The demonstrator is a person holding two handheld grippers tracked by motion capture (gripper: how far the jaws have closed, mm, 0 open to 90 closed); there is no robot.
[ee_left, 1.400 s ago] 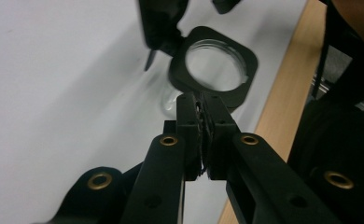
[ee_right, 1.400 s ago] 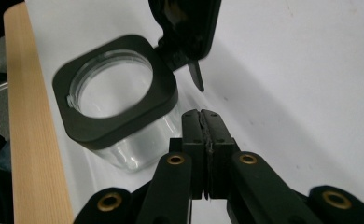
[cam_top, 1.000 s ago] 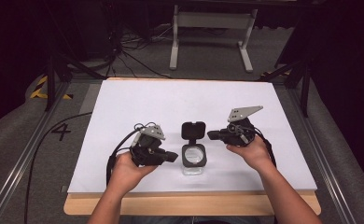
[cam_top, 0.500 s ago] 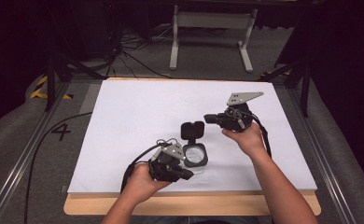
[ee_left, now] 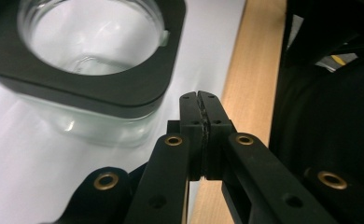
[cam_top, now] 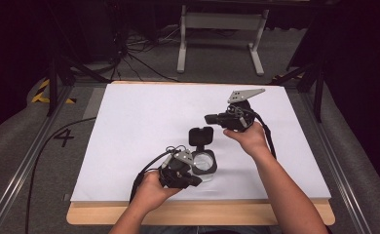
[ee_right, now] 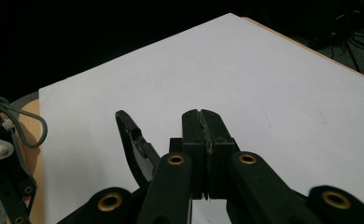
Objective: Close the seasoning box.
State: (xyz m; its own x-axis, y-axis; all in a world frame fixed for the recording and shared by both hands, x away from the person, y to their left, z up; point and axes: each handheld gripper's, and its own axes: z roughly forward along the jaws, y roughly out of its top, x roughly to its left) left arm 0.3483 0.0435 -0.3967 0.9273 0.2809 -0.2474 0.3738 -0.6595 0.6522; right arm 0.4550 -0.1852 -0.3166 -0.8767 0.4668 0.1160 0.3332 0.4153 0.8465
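A clear glass jar [cam_top: 205, 165] with a black square collar stands near the front of the white sheet [cam_top: 144, 117]. Its black flip lid [cam_top: 200, 136] is up on the far side. My left gripper [cam_top: 196, 183] lies low at the jar's near left corner, jaws shut on nothing. The left gripper view has the jar [ee_left: 96, 56] just beyond and left of the shut tips [ee_left: 199, 95]. My right gripper [cam_top: 209, 118] hovers behind and right of the lid, shut and empty. In the right gripper view the lid's edge [ee_right: 133, 142] stands left of the shut tips [ee_right: 201, 114].
The sheet lies on a wooden board [cam_top: 202, 214] whose front edge runs just behind my left hand. A metal stand [cam_top: 219, 29] and cables are on the floor beyond the table. Rails run along both sides.
My left gripper has slid from the jar's left side toward the near edge, to the jar's front corner. My right gripper has drawn back from the jar, up and farther away.
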